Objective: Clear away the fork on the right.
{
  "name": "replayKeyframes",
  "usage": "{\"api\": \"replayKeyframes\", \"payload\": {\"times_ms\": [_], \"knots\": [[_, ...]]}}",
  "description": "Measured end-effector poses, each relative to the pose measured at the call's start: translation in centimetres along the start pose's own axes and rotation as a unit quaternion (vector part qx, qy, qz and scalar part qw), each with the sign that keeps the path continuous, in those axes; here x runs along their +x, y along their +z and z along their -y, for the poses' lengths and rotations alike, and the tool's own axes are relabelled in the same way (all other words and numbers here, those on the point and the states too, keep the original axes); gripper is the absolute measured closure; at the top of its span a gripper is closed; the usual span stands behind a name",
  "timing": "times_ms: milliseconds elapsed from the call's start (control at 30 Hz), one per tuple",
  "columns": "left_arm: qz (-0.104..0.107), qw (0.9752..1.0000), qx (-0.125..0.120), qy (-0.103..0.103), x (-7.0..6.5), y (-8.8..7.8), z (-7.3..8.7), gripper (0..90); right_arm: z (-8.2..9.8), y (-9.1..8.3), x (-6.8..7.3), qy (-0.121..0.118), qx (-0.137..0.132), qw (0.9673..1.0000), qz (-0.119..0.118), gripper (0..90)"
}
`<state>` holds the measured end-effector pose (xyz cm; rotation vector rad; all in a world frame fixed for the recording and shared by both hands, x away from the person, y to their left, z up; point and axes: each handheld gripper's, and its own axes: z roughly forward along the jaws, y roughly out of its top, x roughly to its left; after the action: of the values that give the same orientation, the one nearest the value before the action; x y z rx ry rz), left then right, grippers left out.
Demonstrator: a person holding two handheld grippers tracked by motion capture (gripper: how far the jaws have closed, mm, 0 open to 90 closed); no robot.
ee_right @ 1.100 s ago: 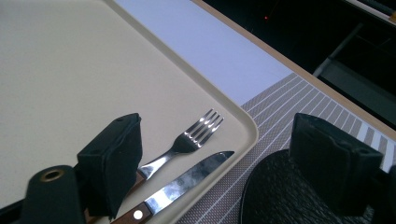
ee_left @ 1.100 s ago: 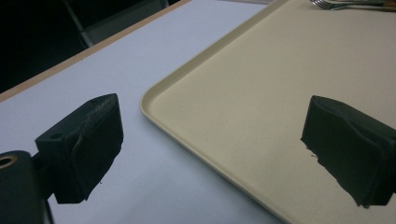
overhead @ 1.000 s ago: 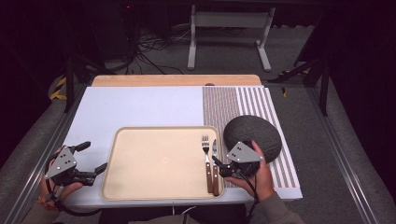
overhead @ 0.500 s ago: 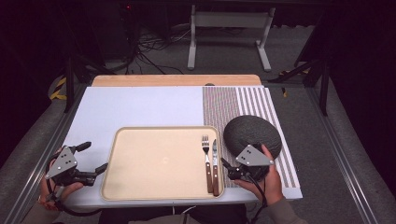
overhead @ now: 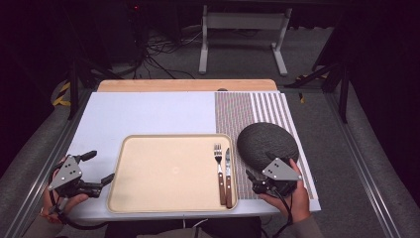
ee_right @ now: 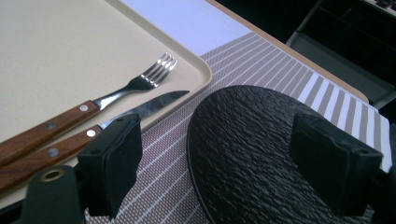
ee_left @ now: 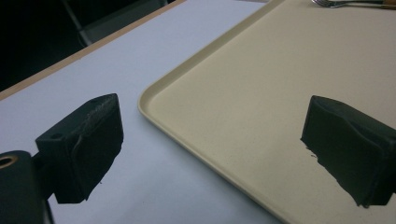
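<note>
Pale tabletop [overhead: 148, 111] against a dark room, right gripper [overhead: 257, 184] released and empty, dark round plate [overhead: 267, 144] just ahead of its jaws, knife [overhead: 228, 176] and fork [overhead: 218, 171] alongside, left gripper [overhead: 101, 168] gaping at the tray [overhead: 168, 173] edge.

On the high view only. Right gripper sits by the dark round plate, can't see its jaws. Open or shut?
Observer: Open. In the right gripper view the right gripper has its jaws wide apart with nothing between the pads; the dark plate lies below and ahead of them.
Operator: Knife fully inside the tray?
Observer: No. In the right gripper view the knife lies on the tray rim, its blade tip poking out over the striped mat. The fork lies inside.
Operator: Left gripper?
Observer: The left gripper is also open, straddling the tray's near corner edge without touching it.
</note>
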<state>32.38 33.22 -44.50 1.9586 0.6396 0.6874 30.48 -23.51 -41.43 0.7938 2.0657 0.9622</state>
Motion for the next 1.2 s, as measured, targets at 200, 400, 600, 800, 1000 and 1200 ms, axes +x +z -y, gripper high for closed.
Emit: {"api": "replayKeyframes", "payload": {"times_ms": [200, 400, 600, 800, 1000, 1200], "knots": [[0.000, 1.0000, 0.000, 0.000, 0.0, 0.0, 0.0, 6.1, 1.1, -0.3, -0.3, -0.005, 0.011, 0.9999, 0.012, 18.4], [0.000, 1.0000, 0.000, -0.001, 0.0, 0.1, 0.0, 6.1, 2.9, -0.9, -1.0, -0.007, 0.029, 0.9991, 0.029, 19.5], [0.002, 1.0000, 0.001, 0.000, -0.1, 0.0, 0.0, 6.1, 5.1, -1.6, -2.2, 0.003, 0.046, 0.9975, 0.053, 19.9], [0.004, 1.0000, 0.002, 0.000, -0.1, 0.1, 0.0, 6.1, 6.6, -2.1, -3.4, 0.013, 0.062, 0.9956, 0.069, 20.0], [0.006, 1.0000, 0.001, -0.001, -0.1, 0.2, 0.0, 6.1, 7.1, -1.8, -3.9, 0.002, 0.085, 0.9934, 0.076, 20.1], [0.005, 1.0000, 0.002, 0.000, -0.1, 0.2, 0.0, 6.1, 7.8, -1.5, -4.6, -0.012, 0.108, 0.9900, 0.089, 21.1]]}}
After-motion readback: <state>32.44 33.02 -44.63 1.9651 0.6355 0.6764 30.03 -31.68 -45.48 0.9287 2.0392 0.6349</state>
